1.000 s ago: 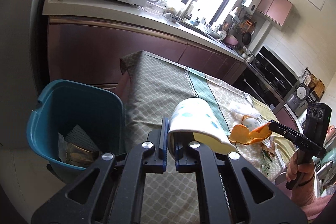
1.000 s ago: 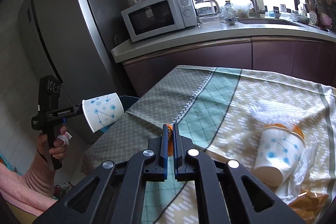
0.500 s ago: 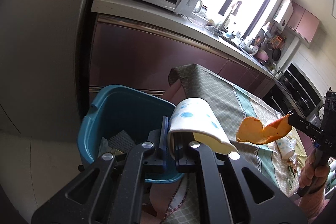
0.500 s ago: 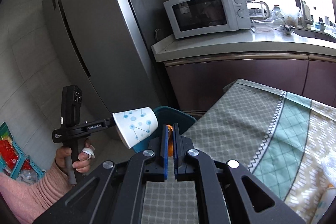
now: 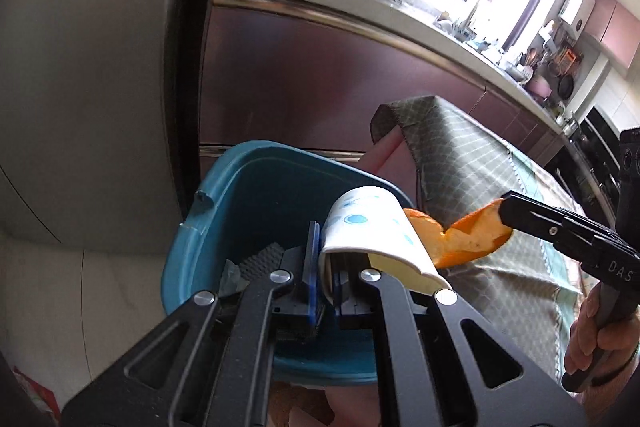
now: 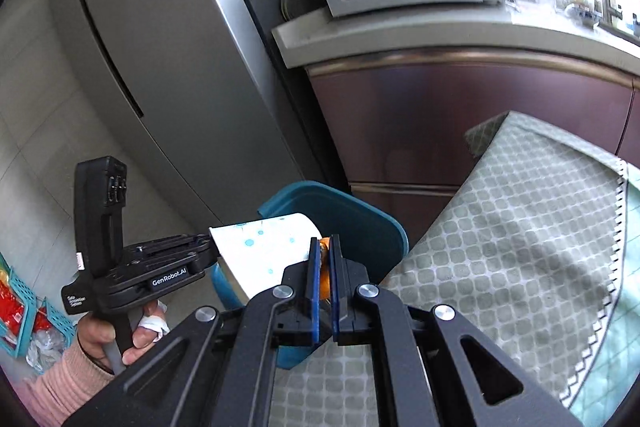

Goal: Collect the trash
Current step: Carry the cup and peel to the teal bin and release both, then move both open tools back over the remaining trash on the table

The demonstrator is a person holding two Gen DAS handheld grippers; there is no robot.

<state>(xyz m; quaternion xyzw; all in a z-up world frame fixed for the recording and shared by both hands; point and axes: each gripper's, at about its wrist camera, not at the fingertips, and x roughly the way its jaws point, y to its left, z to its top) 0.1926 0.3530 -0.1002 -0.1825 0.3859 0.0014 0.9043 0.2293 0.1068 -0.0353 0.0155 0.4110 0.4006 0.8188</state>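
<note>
Now both hands are arriving at the blue bin (image 5: 224, 211) with their loads. The left gripper (image 5: 326, 277) is clamping the rim of a paper cup (image 5: 372, 231), one finger inside the mouth and one outside, so the cup is sticking out sideways with its base toward the table. A second ago the cup was hanging over the tablecloth (image 5: 472, 163); half a second ago it was crossing the table's corner; at this moment it is sitting over the open mouth of the bin, with crumpled wrappers (image 5: 260, 257) showing down inside.

The right gripper (image 6: 325, 267) is pinching a piece of orange peel (image 5: 468, 239), fingers nearly together with only the peel between them. It has travelled further than the left: from above the middle of the table, near the rest of the litter, to the table's edge. In the left view the peel is hanging just beside the cup, partly behind it, above the bin's near rim or just short of it; I cannot tell which.

Judgement: the carry step is almost finishing. The cup is looking ready for release. The peel may need a little more travel toward the bin's centre, or it could be landing on the rim or the cloth. The two loads are crowding each other, so letting go of the cup first is seeming safer.

Neither item is in the bin yet.
</note>
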